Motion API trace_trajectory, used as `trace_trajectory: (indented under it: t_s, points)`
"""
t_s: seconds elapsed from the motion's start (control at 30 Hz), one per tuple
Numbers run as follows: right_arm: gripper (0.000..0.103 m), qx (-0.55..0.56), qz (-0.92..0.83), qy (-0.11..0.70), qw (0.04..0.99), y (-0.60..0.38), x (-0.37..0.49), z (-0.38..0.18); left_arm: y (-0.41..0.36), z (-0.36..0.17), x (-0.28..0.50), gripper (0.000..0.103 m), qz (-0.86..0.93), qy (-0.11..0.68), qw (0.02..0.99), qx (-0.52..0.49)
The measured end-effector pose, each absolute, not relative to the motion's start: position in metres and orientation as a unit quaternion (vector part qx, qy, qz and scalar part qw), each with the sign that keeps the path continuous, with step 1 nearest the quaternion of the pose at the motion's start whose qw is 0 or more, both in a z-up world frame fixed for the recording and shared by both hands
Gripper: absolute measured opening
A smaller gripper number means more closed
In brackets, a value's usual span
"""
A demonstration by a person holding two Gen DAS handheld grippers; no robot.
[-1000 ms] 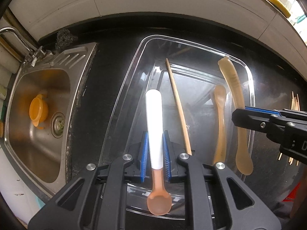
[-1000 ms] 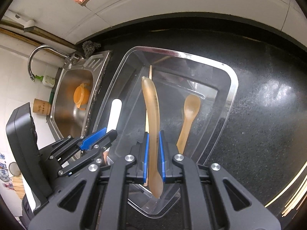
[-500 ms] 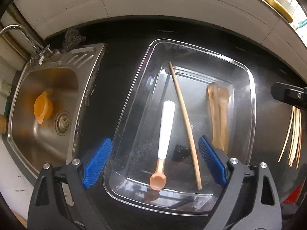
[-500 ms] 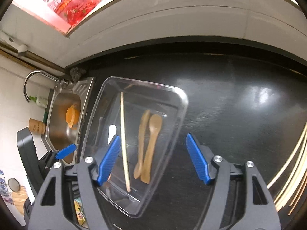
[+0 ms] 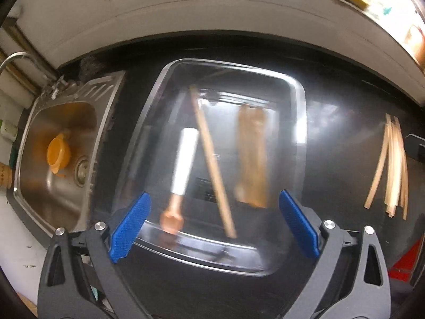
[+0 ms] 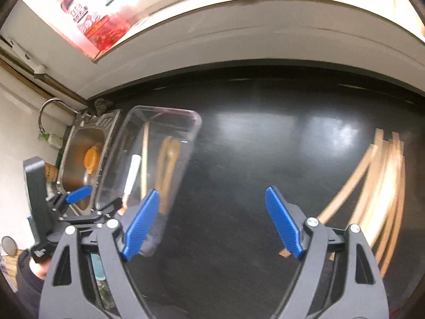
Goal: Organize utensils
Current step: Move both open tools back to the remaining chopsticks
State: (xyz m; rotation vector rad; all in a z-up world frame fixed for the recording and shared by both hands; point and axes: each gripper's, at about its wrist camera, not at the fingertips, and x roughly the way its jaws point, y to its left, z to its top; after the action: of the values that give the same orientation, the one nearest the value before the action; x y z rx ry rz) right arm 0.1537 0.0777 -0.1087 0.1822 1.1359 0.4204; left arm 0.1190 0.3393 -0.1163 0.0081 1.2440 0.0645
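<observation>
A home kitchen: a black stone counter (image 6: 265, 143) runs under a white tiled wall (image 5: 212, 18), with a steel sink (image 5: 53, 143) set in at the left, a curved tap (image 6: 50, 106) over it and an orange cup (image 5: 58, 154) in the basin. Chopsticks (image 5: 393, 164) lie loose on the counter.

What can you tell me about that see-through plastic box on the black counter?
The clear plastic rectangular container has rounded corners and a thick rim. It sits flat and lidless on the glossy black countertop, right beside the steel sink. Lying loose inside are a white-handled spoon with a pinkish bowl, a single long wooden chopstick and two tan wooden spoons side by side. Neither gripper touches it. Motion blur hides finer detail.
</observation>
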Motion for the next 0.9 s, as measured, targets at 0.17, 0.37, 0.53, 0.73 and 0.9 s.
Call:
trace_trajectory:
  t_s: [0.17, 0.37, 0.53, 0.73, 0.9]
  points:
    - [0.081, 0.1, 0.156, 0.527, 0.829, 0.004, 0.123, -0.111, 0.275, -0.107, 0.107, 0.094, -0.013, 0.575, 0.817, 0.022]
    - [0.082, 0.128, 0.098, 0.543, 0.824, -0.092, 0.078, -0.128, 0.176, -0.111, 0.087, 0.094, -0.073, 0.577, 0.811, 0.067]
    - [0.082, 0.139, 0.068, 0.545, 0.824, -0.157, 0.045, -0.133, 0.112, -0.114, 0.07, 0.094, -0.102, 0.58, 0.804, 0.086]
    - [0.082, 0.138, 0.06, 0.554, 0.819, -0.198, 0.022, -0.143, 0.068, -0.117, 0.055, 0.094, -0.113, 0.58, 0.799, 0.105]
    - [0.082, 0.132, 0.068, 0.555, 0.818, -0.212, 0.017, -0.148, 0.055, -0.12, 0.05, 0.094, -0.103, 0.585, 0.797, 0.108]
